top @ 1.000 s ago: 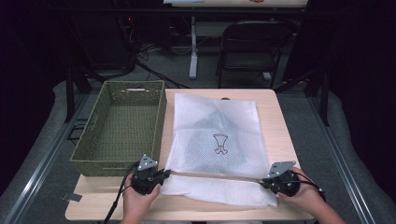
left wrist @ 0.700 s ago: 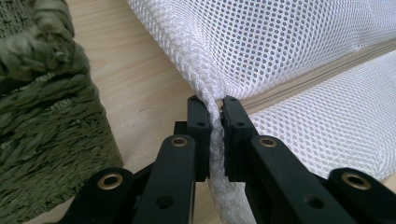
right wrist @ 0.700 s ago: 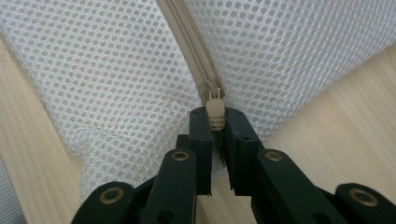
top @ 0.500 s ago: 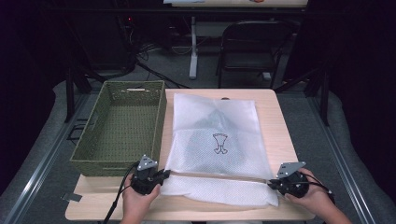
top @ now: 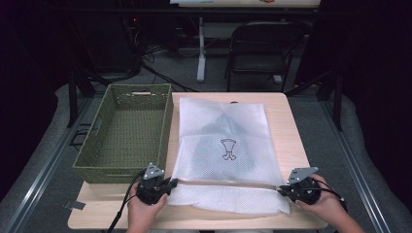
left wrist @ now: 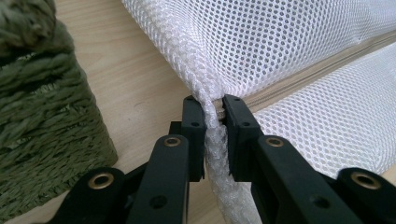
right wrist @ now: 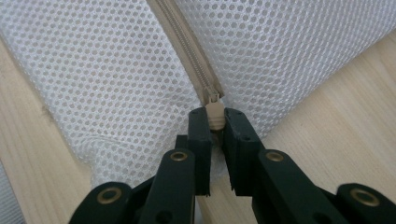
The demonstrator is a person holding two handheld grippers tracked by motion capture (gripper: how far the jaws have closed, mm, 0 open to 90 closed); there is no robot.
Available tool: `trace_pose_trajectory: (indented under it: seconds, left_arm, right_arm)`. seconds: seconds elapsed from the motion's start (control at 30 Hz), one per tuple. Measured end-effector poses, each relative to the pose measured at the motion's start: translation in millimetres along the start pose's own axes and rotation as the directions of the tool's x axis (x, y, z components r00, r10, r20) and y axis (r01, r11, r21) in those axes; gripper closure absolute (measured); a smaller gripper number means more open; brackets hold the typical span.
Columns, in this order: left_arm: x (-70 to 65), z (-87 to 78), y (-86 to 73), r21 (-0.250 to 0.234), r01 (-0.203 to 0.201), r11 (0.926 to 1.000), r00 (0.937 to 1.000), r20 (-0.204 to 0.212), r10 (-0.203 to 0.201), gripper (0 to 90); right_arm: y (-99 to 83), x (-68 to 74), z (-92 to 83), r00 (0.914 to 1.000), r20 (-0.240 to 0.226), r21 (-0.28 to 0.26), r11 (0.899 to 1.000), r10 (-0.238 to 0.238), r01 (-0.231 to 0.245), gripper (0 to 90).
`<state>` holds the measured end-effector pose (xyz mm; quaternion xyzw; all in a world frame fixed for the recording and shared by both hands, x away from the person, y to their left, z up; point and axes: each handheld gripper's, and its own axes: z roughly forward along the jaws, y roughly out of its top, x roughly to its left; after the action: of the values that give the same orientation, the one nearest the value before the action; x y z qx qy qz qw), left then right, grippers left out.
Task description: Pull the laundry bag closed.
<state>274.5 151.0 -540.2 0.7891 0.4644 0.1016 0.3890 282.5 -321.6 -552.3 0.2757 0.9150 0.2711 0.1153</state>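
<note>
The white mesh bag (top: 223,155) is lying flat in the middle of the desk (top: 291,131), beside the green basket (top: 126,131). At the lower left, the left claw (top: 171,184) is pinching the bag's edge, its jaws just loosening a little. At the lower right, the right claw (top: 283,190) is pinching the zipper pull (right wrist: 215,114). Both hands are resting low on the desk.

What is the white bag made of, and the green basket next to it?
The white bag looks like soft mesh fabric: tiny holes cover it, with a beige zipper. The green basket looks woven from thick twisted cord, maybe paper rope or grass; its strands look rough and matte.
</note>
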Motion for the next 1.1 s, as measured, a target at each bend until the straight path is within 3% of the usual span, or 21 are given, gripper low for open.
trace_pose_trajectory:
  seconds: [0.4, 0.73, 1.0, 1.1]
  left_arm:
    - [0.2, -1.5, -4.0, 0.029, 0.001, 0.9996, 1.0, -0.008, -0.001, 70.9]
    - [3.3, -6.5, -5.5, 0.038, -0.017, 0.9991, 0.9993, -0.033, 0.018, 51.4]
    - [4.7, -23.5, -4.9, 0.006, -0.062, 0.998, 0.9977, -0.028, 0.062, 49.5]
    - [7.3, -30.9, -4.4, -0.01, -0.053, 0.9986, 0.9984, -0.022, 0.053, 49.0]
  right_arm:
    - [1.8, 0.6, -5.4, 0.9997, 0.004, -0.016, 1.0, 0.025, -0.025, 76.2]
    - [3.1, -0.1, -7.6, 0.9984, 0.017, -0.04, 0.998, 0.054, -0.054, 60.7]
    - [8.8, 1.8, -11.7, 0.9958, 0.046, -0.061, 0.995, 0.079, -0.076, 51.5]
    - [13.1, 3.3, -13.6, 0.9927, 0.058, -0.078, 0.992, 0.106, -0.101, 47.9]
